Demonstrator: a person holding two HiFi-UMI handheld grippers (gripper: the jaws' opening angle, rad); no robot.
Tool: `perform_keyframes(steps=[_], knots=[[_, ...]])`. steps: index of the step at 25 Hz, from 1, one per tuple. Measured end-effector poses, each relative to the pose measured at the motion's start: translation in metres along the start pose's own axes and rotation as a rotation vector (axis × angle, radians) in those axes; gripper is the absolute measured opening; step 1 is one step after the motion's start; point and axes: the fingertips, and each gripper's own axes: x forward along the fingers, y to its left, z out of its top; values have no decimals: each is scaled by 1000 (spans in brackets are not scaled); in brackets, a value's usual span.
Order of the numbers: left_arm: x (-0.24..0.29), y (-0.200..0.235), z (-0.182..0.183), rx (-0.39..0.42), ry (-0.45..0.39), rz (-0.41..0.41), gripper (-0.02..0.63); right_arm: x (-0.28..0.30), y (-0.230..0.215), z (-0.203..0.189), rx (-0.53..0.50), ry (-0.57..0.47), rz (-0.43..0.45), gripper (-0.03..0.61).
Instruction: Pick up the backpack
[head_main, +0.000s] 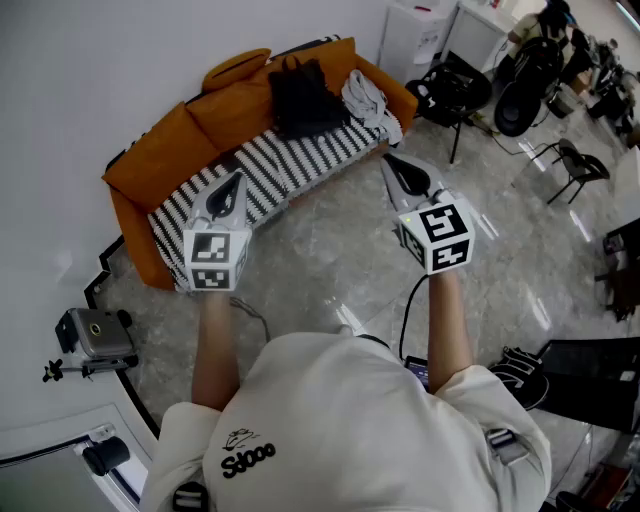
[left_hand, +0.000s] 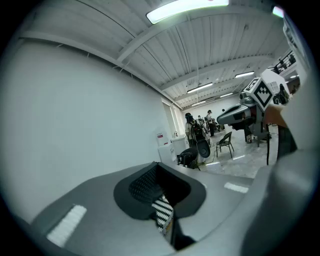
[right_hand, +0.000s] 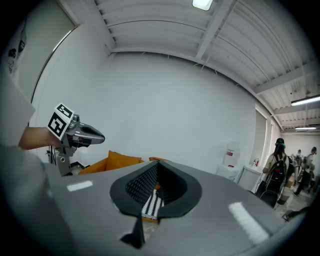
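Note:
The black backpack stands upright against the back cushions of an orange sofa that has a black-and-white striped seat cover. A person holds both grippers out over the marble floor in front of the sofa, well short of the backpack. My left gripper is shut and empty, and points toward the sofa's left part. My right gripper is also shut and empty, near the sofa's right end. In the left gripper view the right gripper shows at the right. In the right gripper view the left gripper shows at the left.
A pale bundled cloth lies on the sofa beside the backpack. A camera on a stand is at the left wall. Black chairs and a white cabinet stand at the back right, with dark bags on the floor at right. People stand far off.

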Motion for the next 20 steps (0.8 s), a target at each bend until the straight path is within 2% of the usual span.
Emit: perform_keyframes(steps=[3,8,20], knots=[[2,-7,-4,3,8,-6,11,-3,-6,-4,7,3,-11,2],[9,-22,-1,-5,15,-5,11,-11,-23,-8,80,-49,-8,3],[32,-65,10,-17,11,16,11,-20,-60,-31,60,-54,20,2]])
